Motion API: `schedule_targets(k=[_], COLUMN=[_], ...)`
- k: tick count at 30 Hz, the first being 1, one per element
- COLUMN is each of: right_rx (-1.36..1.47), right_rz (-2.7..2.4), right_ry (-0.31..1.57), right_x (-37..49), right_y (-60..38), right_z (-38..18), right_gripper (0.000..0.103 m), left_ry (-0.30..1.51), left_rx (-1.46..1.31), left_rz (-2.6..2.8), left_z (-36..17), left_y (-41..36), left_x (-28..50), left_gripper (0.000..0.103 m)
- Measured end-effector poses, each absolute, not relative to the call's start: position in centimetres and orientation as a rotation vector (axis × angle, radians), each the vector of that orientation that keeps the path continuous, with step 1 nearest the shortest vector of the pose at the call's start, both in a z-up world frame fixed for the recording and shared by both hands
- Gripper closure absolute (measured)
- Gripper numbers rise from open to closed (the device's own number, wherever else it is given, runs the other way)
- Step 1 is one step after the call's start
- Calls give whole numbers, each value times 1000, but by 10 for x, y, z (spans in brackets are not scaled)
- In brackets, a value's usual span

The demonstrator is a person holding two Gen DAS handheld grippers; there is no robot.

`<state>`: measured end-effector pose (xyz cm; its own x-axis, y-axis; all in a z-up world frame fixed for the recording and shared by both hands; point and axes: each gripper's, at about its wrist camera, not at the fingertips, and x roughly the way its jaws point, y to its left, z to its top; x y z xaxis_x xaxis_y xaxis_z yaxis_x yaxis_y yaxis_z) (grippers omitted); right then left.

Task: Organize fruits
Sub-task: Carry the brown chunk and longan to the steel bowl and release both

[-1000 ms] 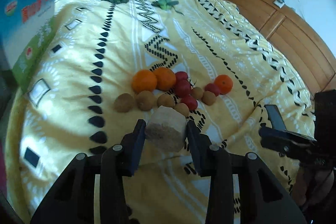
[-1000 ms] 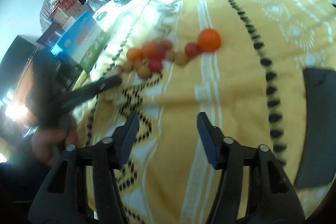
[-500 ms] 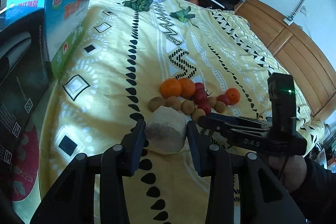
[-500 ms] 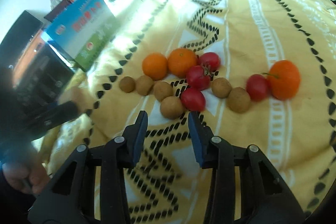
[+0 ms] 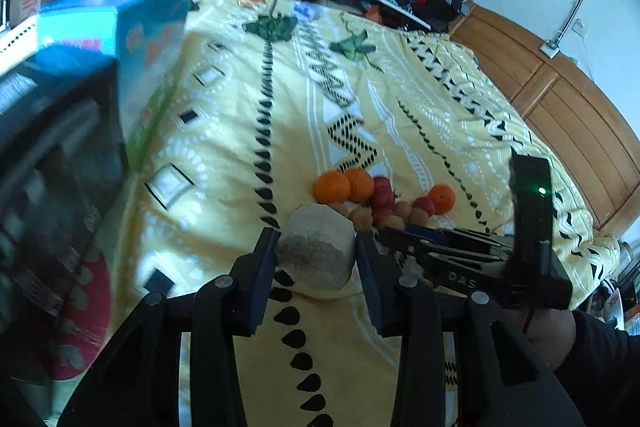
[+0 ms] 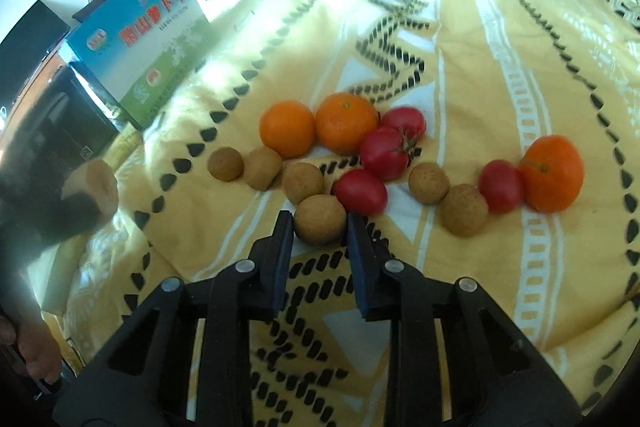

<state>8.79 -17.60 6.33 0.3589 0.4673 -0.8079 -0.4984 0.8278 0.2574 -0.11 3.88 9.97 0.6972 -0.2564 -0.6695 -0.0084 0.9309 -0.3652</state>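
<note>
Right gripper (image 6: 320, 227) has just closed onto a brown longan (image 6: 320, 219); left gripper (image 5: 316, 251) pinches a pale chunk (image 5: 316, 251).

Orange mandarins (image 6: 287, 127), red tomatoes (image 6: 384, 153) and tan-brown longans (image 6: 320, 219) on a yellow, black-and-white-patterned bedspread (image 6: 480, 75).

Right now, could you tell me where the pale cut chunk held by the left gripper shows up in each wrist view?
Left wrist view: the pale chunk sits just below picture centre, clamped in the left gripper.
Right wrist view: the same chunk shows at the far left edge, blurred, with dark gripper parts across it.
Shared landmark: the two touching oranges on the yellow bedspread.
</note>
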Motion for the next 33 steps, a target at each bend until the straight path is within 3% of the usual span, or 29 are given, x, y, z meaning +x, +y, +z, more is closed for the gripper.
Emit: schedule_targets(k=[9,18,26,33], right_rx=[-60,-143,-264,-341], right_rz=[747,1036,1255,1298], right_ry=[845,726,773,889], right_x=[46,-18,-86,-107], right_y=[-133,0,125,185], right_z=[162,238,234,194], right_gripper=[76,75,75,75], left_ry=[624,491,505,554], left_rx=[-386,-528,-647,-679], left_rz=[14,325,513,520], left_z=[164,194,166,139], left_y=[111,259,361,374], left_x=[-57,-162,-225,-241], left_gripper=[62,62,62,62])
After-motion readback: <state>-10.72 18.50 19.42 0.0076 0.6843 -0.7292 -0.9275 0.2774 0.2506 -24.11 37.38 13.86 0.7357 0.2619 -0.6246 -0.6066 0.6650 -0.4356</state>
